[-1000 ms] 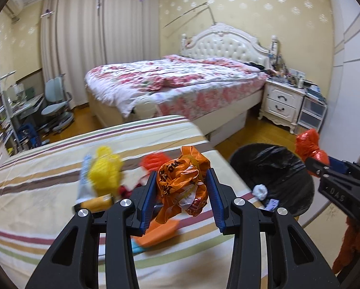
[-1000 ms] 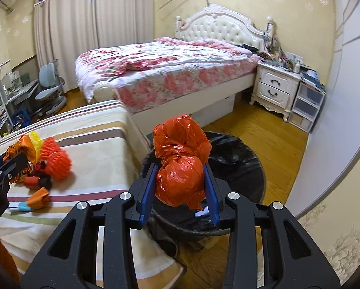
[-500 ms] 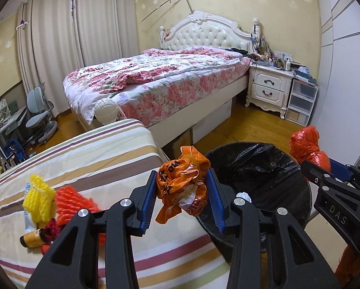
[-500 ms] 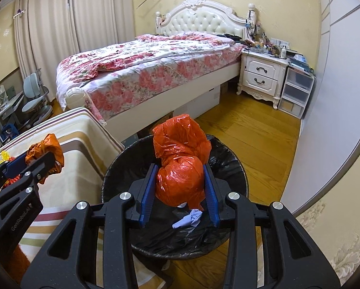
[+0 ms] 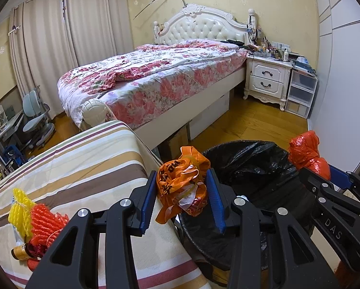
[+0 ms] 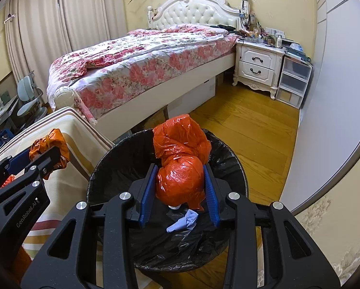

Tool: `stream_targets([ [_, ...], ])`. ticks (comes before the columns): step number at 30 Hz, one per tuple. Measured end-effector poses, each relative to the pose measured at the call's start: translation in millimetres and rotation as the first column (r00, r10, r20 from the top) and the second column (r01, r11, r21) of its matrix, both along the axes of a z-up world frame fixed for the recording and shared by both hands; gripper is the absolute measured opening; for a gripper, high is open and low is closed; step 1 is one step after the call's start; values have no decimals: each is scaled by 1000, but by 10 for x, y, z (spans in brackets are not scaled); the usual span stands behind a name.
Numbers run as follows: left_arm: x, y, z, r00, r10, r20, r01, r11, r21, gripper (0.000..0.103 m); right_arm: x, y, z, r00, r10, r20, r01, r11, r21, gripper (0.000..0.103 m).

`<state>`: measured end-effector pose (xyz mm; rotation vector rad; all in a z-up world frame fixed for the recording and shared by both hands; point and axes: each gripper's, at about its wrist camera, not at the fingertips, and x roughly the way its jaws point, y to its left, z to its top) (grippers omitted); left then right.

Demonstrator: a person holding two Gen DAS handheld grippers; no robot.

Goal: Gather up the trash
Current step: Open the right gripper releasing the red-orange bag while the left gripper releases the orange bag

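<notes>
My left gripper (image 5: pixel 183 187) is shut on a crumpled orange wrapper (image 5: pixel 180 180) and holds it over the near-left rim of the black-lined trash bin (image 5: pixel 252 159), at the edge of the striped table (image 5: pixel 88 159). My right gripper (image 6: pixel 180 183) is shut on a red plastic bag (image 6: pixel 180 159) and holds it above the open bin (image 6: pixel 122 159). A blue-white scrap (image 6: pixel 183 220) lies inside the bin. The right gripper with its red bag also shows in the left wrist view (image 5: pixel 307 154), and the left gripper with the wrapper in the right wrist view (image 6: pixel 50 144).
Yellow netting (image 5: pixel 19 207), red netting (image 5: pixel 46 221) and a small brown bottle (image 5: pixel 19 252) lie on the table at left. A flowered bed (image 5: pixel 156 77), a white nightstand (image 5: pixel 266 79) and plastic drawers (image 5: pixel 300 94) stand beyond, on a wooden floor (image 6: pixel 252 125).
Both grippers moved right, from the table towards the bin. The left one with the wrapper now reaches the bin's rim. The right one with the red bag is now over the bin's middle.
</notes>
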<state>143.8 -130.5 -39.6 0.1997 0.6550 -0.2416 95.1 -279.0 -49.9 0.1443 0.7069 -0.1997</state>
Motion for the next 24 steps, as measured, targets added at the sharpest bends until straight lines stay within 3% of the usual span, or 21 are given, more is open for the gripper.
stream_targets([
  [5, 39, -21, -24, 1000, 0, -9, 0, 1000, 5, 44, 41, -41, -19, 1000, -22, 4, 22, 1000, -4, 39],
  [6, 40, -24, -28, 1000, 4, -8, -4, 1000, 8, 48, 53, -46, -22, 1000, -26, 4, 26, 1000, -4, 42],
  [8, 39, -15, -32, 1000, 10, -5, -10, 1000, 9, 63, 60, -48, -31, 999, -33, 4, 33, 999, -7, 45],
  [11, 25, -9, -35, 1000, 13, 3, -13, 1000, 17, 72, 63, -57, -26, 999, -42, 5, 43, 999, -18, 46],
  [20, -26, 50, 15, 999, 30, 20, -30, 999, 13, 77, -27, -65, 16, 998, -58, 15, 59, 998, -31, 48],
  [24, -105, 106, 55, 999, 36, 21, -37, 999, 11, 77, -103, -17, 39, 998, -56, 21, 57, 998, -29, 54],
])
